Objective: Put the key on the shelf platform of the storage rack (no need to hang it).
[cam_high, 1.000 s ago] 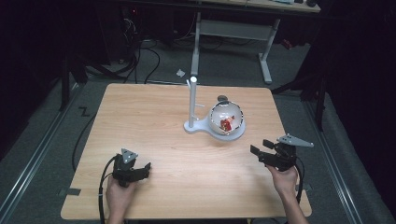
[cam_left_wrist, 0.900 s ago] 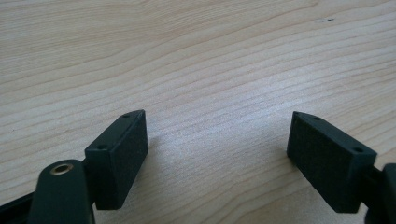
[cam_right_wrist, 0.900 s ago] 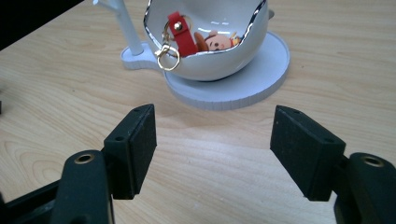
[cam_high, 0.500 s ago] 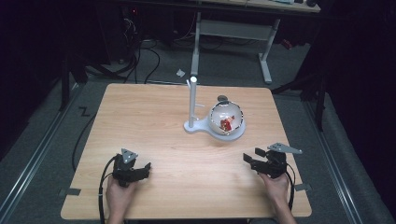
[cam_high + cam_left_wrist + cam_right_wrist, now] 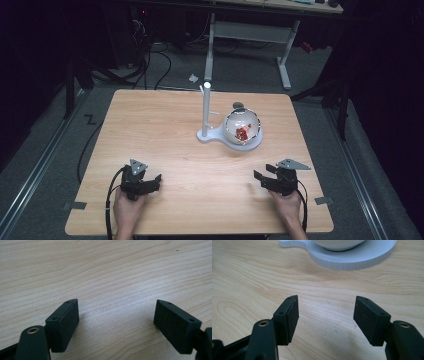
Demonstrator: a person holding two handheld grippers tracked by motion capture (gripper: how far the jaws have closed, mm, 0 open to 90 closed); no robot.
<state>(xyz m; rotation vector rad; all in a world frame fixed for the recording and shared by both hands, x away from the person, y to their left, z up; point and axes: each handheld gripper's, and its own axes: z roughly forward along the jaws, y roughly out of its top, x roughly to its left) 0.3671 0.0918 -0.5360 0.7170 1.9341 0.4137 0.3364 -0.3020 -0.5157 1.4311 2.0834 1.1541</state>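
Note:
A white stand [image 5: 206, 134] with an upright post [image 5: 205, 107] sits at the table's middle back. Its flat base [image 5: 352, 257] carries a white bowl [image 5: 243, 126] with something red [image 5: 243, 132] inside. My left gripper [image 5: 155, 181] rests low at the table's front left, jaws wide apart over bare wood [image 5: 116, 315], holding nothing. My right gripper [image 5: 260, 179] lies at the front right, also open and empty [image 5: 326, 312], and points toward the stand's base, well short of it.
The wooden table [image 5: 150, 130] has its front edge just behind both hands. Beyond the far edge are a white desk frame [image 5: 250, 30], cables [image 5: 150, 55] on the dark floor, and a scrap of paper [image 5: 193, 78].
My right gripper has come down and inward, from near the right edge to the front right of the table. The left gripper has not moved.

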